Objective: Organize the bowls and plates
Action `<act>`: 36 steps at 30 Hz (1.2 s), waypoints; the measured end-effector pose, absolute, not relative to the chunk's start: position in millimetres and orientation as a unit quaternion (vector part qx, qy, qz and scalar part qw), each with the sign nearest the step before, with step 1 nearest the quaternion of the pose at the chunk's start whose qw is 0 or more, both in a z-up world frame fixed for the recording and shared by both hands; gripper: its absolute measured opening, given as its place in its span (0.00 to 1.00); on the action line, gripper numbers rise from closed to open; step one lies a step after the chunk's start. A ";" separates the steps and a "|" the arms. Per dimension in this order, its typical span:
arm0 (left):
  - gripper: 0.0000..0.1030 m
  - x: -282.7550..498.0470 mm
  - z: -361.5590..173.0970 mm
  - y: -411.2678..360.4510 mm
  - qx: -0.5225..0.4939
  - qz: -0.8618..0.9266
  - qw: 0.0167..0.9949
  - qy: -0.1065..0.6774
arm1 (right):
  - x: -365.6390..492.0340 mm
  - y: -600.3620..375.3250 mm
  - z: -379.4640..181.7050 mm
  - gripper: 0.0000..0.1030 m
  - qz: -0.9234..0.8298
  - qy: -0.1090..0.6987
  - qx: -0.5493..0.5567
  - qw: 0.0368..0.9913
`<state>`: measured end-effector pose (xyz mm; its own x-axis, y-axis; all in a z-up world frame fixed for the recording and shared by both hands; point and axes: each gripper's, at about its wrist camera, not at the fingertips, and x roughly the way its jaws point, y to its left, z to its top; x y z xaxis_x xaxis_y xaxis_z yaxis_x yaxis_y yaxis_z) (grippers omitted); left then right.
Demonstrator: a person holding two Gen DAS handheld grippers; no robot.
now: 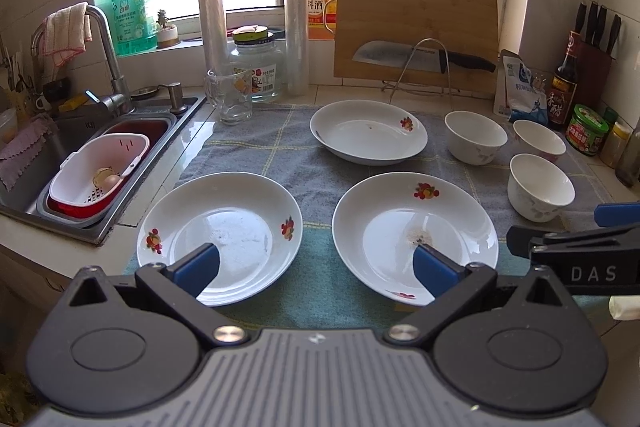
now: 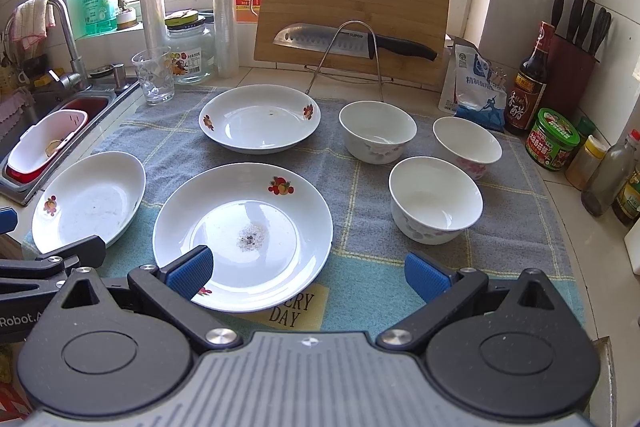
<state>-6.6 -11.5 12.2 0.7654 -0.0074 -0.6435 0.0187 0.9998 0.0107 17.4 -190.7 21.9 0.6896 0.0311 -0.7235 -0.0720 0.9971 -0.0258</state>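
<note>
two grippers are held spread wide with nothing gripped: the left gripper (image 1: 316, 265) is poised over the near edge of a checked cloth (image 1: 316, 183), the right gripper (image 2: 308, 273) beside it. three plates (image 2: 243, 235) are laid on the cloth, two near and one further back, none touching. three bowls (image 2: 436, 199) are set upright and close together to the right. a cutting board (image 2: 356, 3) with a knife (image 2: 340, 41) is propped behind.

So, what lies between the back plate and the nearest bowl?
Only bare grey cloth separates the back plate from the nearest bowl; the right wrist view shows this best.
</note>
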 end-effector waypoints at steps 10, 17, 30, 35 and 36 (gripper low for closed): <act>0.99 -10.3 2.1 -1.1 0.007 -0.001 0.944 0.330 | 25.9 -184.7 22.2 1.00 0.071 0.369 -0.031 0.926; 0.99 -16.7 -15.2 27.4 0.004 0.023 0.951 0.309 | 40.0 -172.7 29.1 1.00 0.108 0.336 -0.050 0.934; 0.99 4.4 -81.1 73.9 -0.018 0.034 0.940 0.339 | 73.8 -140.7 28.1 1.00 0.147 0.329 -0.085 0.929; 0.99 16.6 -94.8 83.7 -0.015 0.029 0.938 0.346 | 83.6 -130.2 22.7 1.00 0.161 0.336 -0.097 0.923; 0.99 18.4 -95.9 84.6 -0.011 0.026 0.938 0.344 | 86.6 -127.9 21.5 1.00 0.164 0.338 -0.098 0.922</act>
